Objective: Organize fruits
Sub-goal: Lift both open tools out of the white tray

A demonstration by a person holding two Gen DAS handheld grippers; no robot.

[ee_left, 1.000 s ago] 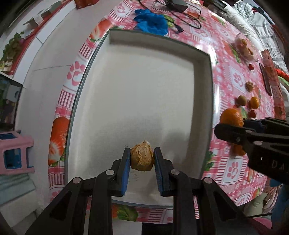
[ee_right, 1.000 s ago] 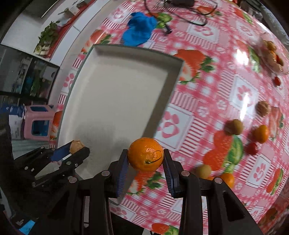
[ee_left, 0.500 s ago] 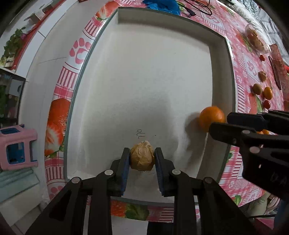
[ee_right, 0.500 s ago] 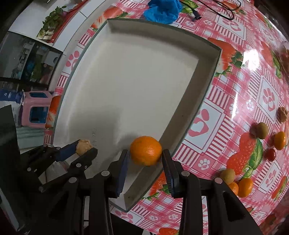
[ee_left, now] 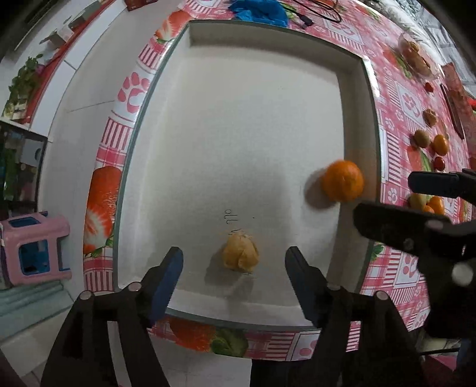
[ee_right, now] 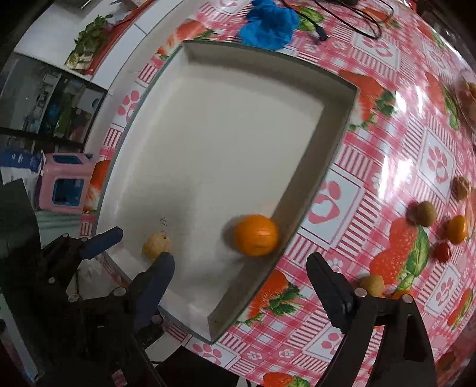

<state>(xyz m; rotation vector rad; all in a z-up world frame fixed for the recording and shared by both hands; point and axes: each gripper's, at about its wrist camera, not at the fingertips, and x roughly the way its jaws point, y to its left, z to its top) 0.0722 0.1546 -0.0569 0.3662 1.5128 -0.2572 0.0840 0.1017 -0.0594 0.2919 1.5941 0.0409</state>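
Observation:
A white square tray (ee_left: pixel 361 125) (ee_right: pixel 339 125) sits on the pink fruit-print tablecloth. A tan wrinkled fruit (ee_left: pixel 240 253) (ee_right: pixel 156 245) lies on the tray floor near its front edge. My left gripper (ee_left: pixel 234 268) (ee_right: pixel 131 247) is open with the fruit loose between its blue pads. An orange (ee_left: pixel 342 180) (ee_right: pixel 256 235) rests in the tray against its right wall. My right gripper (ee_right: pixel 241 277) is open just behind the orange, not touching it.
Several small fruits (ee_right: pixel 427 212) (ee_left: pixel 439 145) lie on the cloth right of the tray. A blue glove (ee_right: pixel 269 20) and black cable (ee_right: pixel 357 18) lie beyond it. A pink stool (ee_left: pixel 32 247) stands on the floor to the left.
Both grippers opened. The left let go of the tan fruit on the tray floor; the right released the orange, which now sits in the tray by the right wall.

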